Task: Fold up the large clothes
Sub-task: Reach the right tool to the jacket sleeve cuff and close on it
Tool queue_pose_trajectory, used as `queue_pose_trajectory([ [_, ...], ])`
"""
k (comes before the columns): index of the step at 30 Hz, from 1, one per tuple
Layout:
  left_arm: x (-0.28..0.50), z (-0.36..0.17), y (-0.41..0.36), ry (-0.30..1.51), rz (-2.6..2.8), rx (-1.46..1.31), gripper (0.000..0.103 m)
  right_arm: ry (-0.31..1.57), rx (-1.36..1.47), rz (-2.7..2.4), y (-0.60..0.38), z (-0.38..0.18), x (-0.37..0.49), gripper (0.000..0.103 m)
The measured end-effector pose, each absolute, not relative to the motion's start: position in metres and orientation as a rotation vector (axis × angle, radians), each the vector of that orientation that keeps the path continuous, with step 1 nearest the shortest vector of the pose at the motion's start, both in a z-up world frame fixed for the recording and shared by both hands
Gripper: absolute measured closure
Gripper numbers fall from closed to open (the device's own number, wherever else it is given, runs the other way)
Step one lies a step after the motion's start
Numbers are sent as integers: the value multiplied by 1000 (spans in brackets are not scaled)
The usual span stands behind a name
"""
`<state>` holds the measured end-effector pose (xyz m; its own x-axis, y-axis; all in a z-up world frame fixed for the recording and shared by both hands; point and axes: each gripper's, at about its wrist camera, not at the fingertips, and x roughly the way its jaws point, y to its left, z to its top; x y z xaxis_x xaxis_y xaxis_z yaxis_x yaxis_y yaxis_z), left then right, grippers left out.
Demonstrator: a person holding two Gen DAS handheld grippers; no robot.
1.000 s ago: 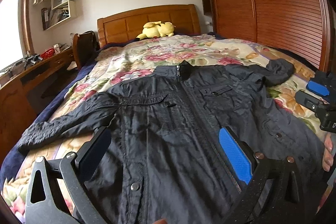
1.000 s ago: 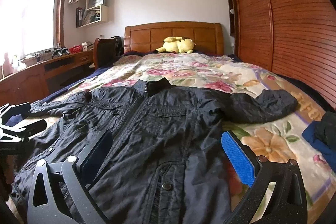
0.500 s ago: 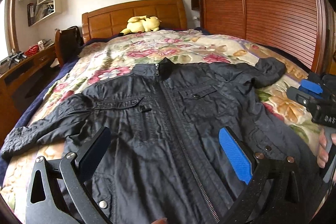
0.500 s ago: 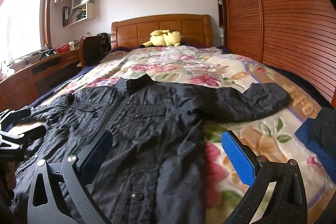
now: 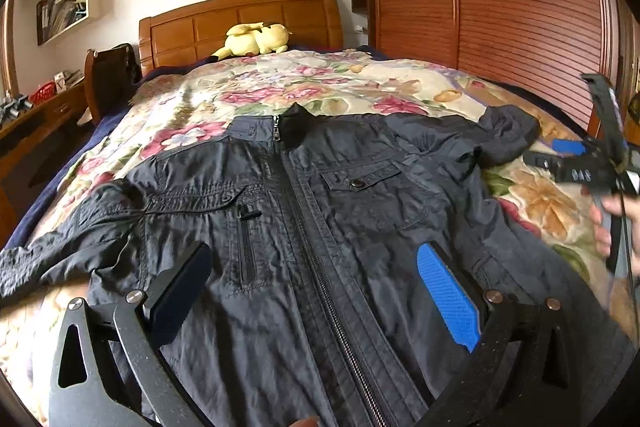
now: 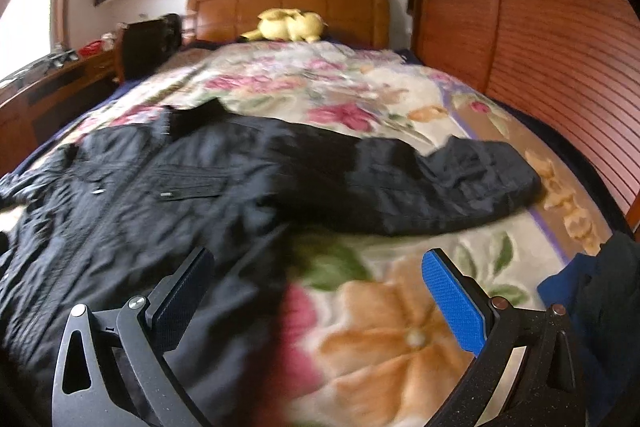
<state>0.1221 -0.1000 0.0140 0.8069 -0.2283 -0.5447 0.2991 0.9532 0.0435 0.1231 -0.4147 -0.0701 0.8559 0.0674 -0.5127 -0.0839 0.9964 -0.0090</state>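
Left wrist view: a dark jacket (image 5: pixel 320 211) lies spread face up on the flowered blanket (image 5: pixel 280 83) of a bed, zipped shut, its collar toward the wooden headboard (image 5: pixel 240 23) and its hem toward the camera. The left gripper (image 5: pixel 314 279) hovers over the jacket's lower front with its jaws spread wide and nothing between them; the zip runs up between the two fingers. One sleeve stretches out from the jacket toward the desk side of the bed, the other toward the slatted wooden wardrobe (image 5: pixel 520 19), where its cuff end is bunched. Just beyond that bunched sleeve the right gripper (image 5: pixel 576 155) shows at the picture's edge, held in a hand (image 5: pixel 608 223); from here I cannot tell how its jaws stand. A yellow plush toy (image 5: pixel 256 41) lies against the headboard, well apart from the jacket. A chair (image 5: pixel 108 75) stands beside the bed near the headboard.

The right wrist view is blurred. The right gripper (image 6: pixel 316 291) has its jaws wide apart and empty, above the jacket's (image 6: pixel 200 195) side edge and the bare blanket (image 6: pixel 392 339) beside it. The wardrobe-side sleeve lies across the blanket ahead of the fingers. A dark blue heap of cloth (image 6: pixel 592 287) sits on the bed between the jacket and the wardrobe (image 6: pixel 560 27).
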Motion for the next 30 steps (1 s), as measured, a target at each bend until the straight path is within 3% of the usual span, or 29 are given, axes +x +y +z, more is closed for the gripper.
queue_pose_trajectory([
  [15,137,-26,-112,678,-307,154,0,715,180,-130,-494,-86,225,6],
  [21,136,-32,-114,690,-306,171,0,769,265,-178,-510,-100,247,16],
  [27,138,-33,-109,699,-310,149,0,790,245,-237,-504,-95,252,33],
  [30,137,-32,-107,691,-304,147,0,780,223,-232,-500,-95,252,63],
])
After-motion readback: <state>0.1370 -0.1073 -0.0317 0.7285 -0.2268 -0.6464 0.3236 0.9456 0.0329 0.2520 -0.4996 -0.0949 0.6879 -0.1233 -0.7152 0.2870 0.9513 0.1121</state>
